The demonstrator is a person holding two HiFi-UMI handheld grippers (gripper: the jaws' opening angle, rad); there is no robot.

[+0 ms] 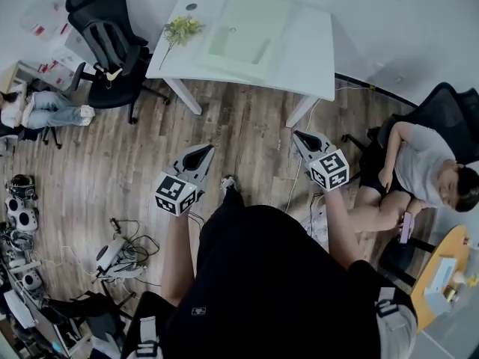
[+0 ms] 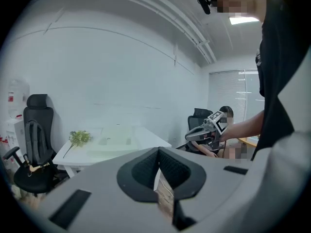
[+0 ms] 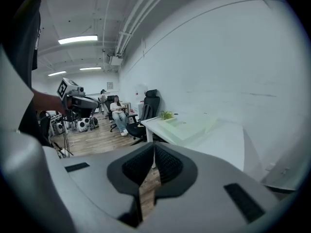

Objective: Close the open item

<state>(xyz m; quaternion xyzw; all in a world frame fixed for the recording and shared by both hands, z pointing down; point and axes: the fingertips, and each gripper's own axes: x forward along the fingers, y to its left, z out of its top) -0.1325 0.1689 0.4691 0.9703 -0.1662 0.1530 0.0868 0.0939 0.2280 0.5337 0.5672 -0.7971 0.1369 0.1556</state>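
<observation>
A pale green flat case point(image 1: 247, 32) lies on the white table point(image 1: 314, 58) at the far side of the room, and it seems to be spread open. Beside it lies a small green plant sprig point(image 1: 182, 28). Both grippers hang in the air over the wooden floor, well short of the table. My left gripper point(image 1: 200, 152) is shut with nothing between its pads. My right gripper point(image 1: 301, 135) is shut and empty too. The left gripper view shows the case point(image 2: 114, 141) beyond its closed tips point(image 2: 158, 152). In the right gripper view the case point(image 3: 189, 125) is ahead of the tips point(image 3: 154, 148).
A black office chair point(image 1: 112, 36) stands left of the table. One person sits in a chair at the right point(image 1: 419, 163) and another at the far left point(image 1: 45, 111). Cables and devices point(image 1: 116, 256) lie on the floor at the lower left. A round wooden table point(image 1: 445, 275) is at the lower right.
</observation>
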